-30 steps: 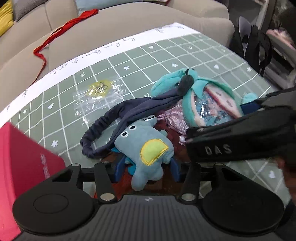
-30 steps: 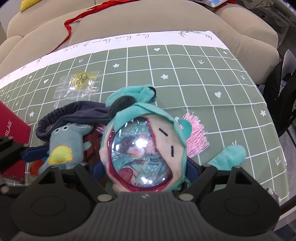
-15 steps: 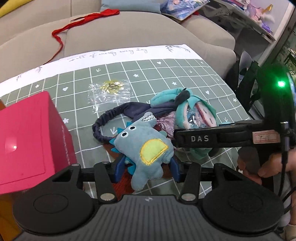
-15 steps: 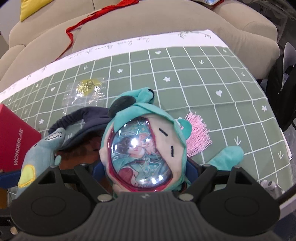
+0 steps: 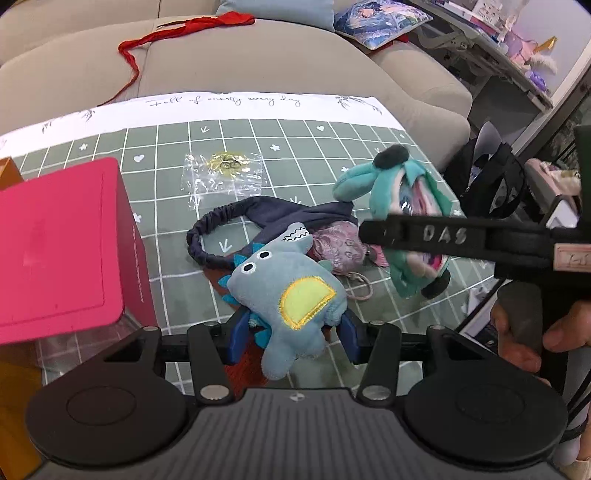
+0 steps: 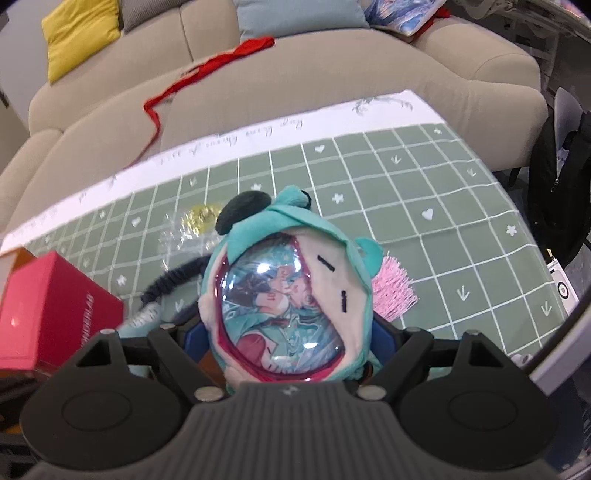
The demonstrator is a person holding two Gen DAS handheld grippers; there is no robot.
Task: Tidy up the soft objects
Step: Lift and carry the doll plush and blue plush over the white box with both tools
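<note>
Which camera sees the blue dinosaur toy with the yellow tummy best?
The left wrist view: the blue dinosaur toy fills the middle, held between the jaws. In the right wrist view only a blurry bit peeks out behind the gripper.

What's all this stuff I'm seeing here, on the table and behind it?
Dinosaur plush: one, grey-blue, in left claw.
Hooded plush: one, teal, in right claw.
Headband: one, navy, mid-cloth.
Pouch: one, pink-lilac, beside headband.
Plastic bag: one, clear, yellow trinket inside, far side.
Fringe piece: one, pink, on cloth.
Box: one, red, left.
Tablecloth: one, green grid.
Sofa: beige, behind.
Ribbon: one, red, on sofa.
Hand: one, lower right.
</note>
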